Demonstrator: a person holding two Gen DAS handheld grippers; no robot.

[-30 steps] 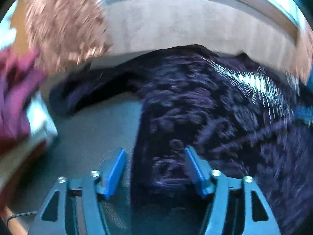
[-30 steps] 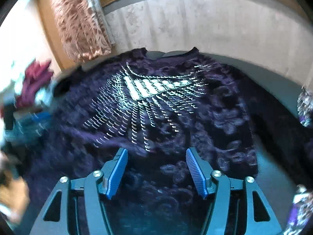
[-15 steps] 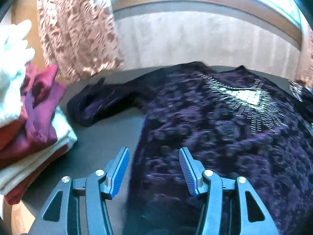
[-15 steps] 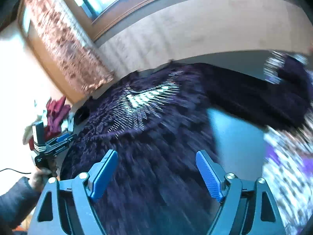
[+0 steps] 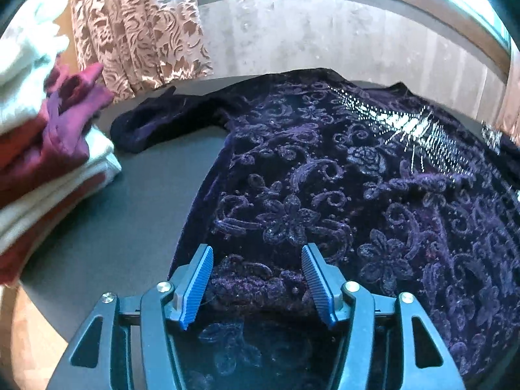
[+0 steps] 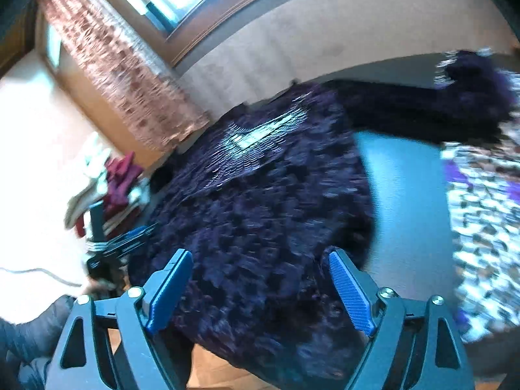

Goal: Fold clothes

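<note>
We have the purple top [image 5: 357,175] spread flat but unfolded, both grippers' jaws opening, nothing gripped, beside a folded pile [image 5: 48,149].

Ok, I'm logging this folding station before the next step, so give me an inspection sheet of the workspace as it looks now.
Surface: dark grey table, partly bare.
Job's things: dark purple embroidered velvet top spread flat, sequin panel near its neck, left sleeve stretched out.
Clutter: stack of folded white and maroon clothes at the table's left edge; patterned fabric at the right.
Grippers: left gripper and right gripper both opening over the top's hem, fabric between the jaws, pads not pressing.
Cables: thin white cable by the left hand.
Surroundings: lace curtain, beige wall, window.
</note>
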